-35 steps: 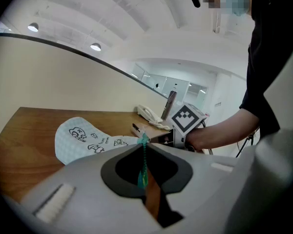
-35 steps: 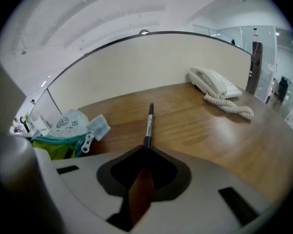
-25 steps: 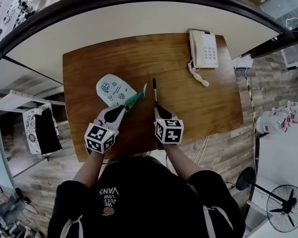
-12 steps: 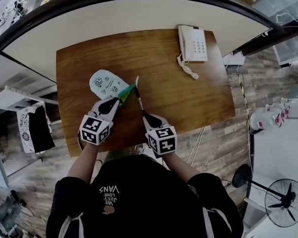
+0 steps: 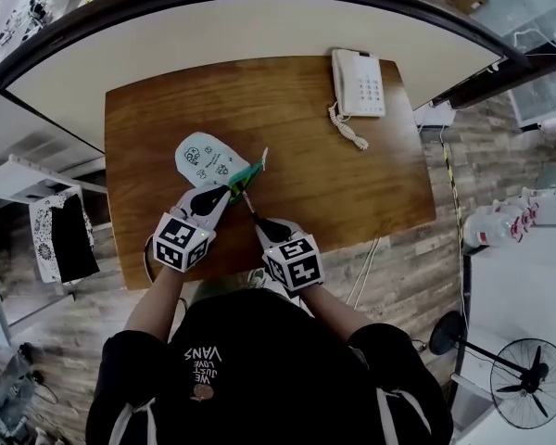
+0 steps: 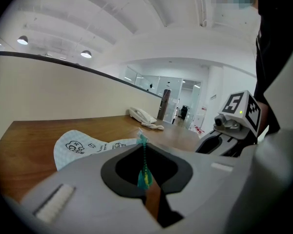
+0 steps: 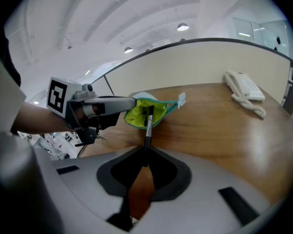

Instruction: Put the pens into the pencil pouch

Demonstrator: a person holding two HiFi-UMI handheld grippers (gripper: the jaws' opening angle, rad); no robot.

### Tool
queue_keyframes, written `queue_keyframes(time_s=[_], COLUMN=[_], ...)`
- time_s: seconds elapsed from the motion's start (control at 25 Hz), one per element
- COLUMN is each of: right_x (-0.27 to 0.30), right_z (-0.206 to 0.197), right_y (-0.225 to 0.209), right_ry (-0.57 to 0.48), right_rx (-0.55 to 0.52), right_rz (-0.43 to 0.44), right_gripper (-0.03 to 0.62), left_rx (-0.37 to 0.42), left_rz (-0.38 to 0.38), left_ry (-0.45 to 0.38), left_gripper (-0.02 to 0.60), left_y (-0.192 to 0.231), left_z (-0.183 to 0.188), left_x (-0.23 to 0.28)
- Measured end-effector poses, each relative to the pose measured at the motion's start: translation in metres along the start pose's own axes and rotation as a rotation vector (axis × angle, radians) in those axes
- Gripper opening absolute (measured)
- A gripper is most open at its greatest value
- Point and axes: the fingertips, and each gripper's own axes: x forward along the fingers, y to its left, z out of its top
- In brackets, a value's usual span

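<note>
My left gripper (image 6: 145,178) has its jaws almost together, pinched on the teal zipper edge of the pencil pouch (image 6: 79,145). Its own view shows that strip standing up in the notch between the jaws. The white printed body of the pouch lies on the table (image 6: 29,130) ahead and to the left of them. That view does not give me the pouch's mouth.

The right gripper view does. The mouth gapes toward the right gripper (image 7: 144,156), lime-green lining showing, just beyond its jaw tips. Those jaws are clamped on the back end of a black pen (image 7: 147,123), which runs straight out ahead of them. The pen's front end overlaps the lining at the mouth, though I cannot tell whether it touches the fabric. The same view shows the left gripper at the left, holding the mouth's rim on that side.

The head view gives me the layout that neither gripper view offers. The two grippers converge on the mouth, one just beside the other, and the pouch's body stretches away beyond the left gripper. A small white zipper tag (image 5: 263,157) sticks out past the pen's tip. A white telephone (image 5: 358,82) sits well beyond the right gripper, off to its right, apart from everything else.
</note>
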Motion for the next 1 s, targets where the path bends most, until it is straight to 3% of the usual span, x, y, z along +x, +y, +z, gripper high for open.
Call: queue_keyframes(time_s=[0.52,1.0], right_x=[0.037,0.069], right_z=[0.042,0.071], right_y=[-0.024,-0.038], right_ry=[0.029,-0.041], right_rx=[-0.037,-0.016], right_rz=[0.025,0.033], right_gripper=[0.051,0.052], left_rx=[0.000,-0.016], left_rz=[-0.092,-0.137], left_ry=[0.024,0.027], left_gripper=[0.028,0.028], left_y=[-0.018,-0.018], left_z=[-0.008,-0.011], left_x=[0.009,0.017])
